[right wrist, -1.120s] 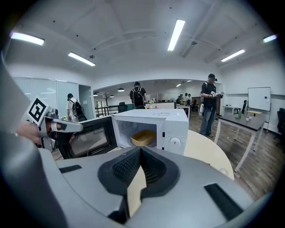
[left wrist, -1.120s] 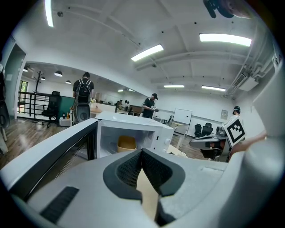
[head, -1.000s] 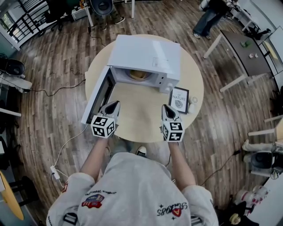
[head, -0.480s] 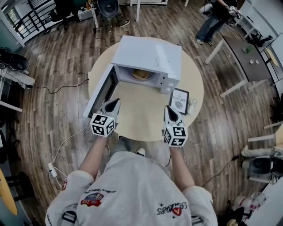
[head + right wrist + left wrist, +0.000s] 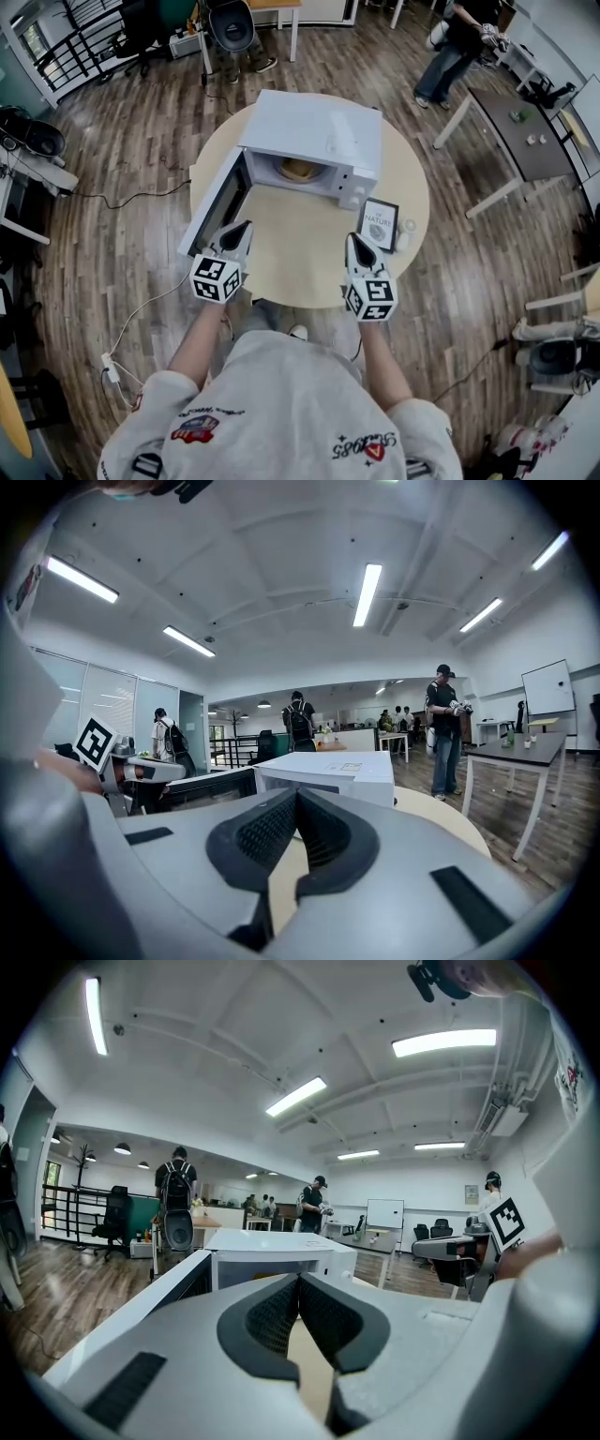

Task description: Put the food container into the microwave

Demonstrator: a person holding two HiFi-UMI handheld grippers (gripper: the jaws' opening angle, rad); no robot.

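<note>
My left gripper (image 5: 298, 1283) fills the lower frame. Its fingers (image 5: 270, 1318) meet at the tips with nothing between them, and a sliver of desk (image 5: 307, 1372) shows in the gap below. Just past the tips, at center, stands the microwave (image 5: 281, 1246), its door (image 5: 141, 1312) swung open toward lower left. A marker cube (image 5: 507, 1222) sits at right.

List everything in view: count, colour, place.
round table: one, pale wood, centre
microwave: one, white, on the table's far side, door open to the left
food container: one, tan, inside the microwave
framed card: one, black frame, on the table right of the microwave
long table: one, dark, upper right
bystander: one, dark clothes, upper right
left tool: one, grey, shut, empty, over the table's near edge
right tool: one, grey, shut, empty, over the near edge
</note>
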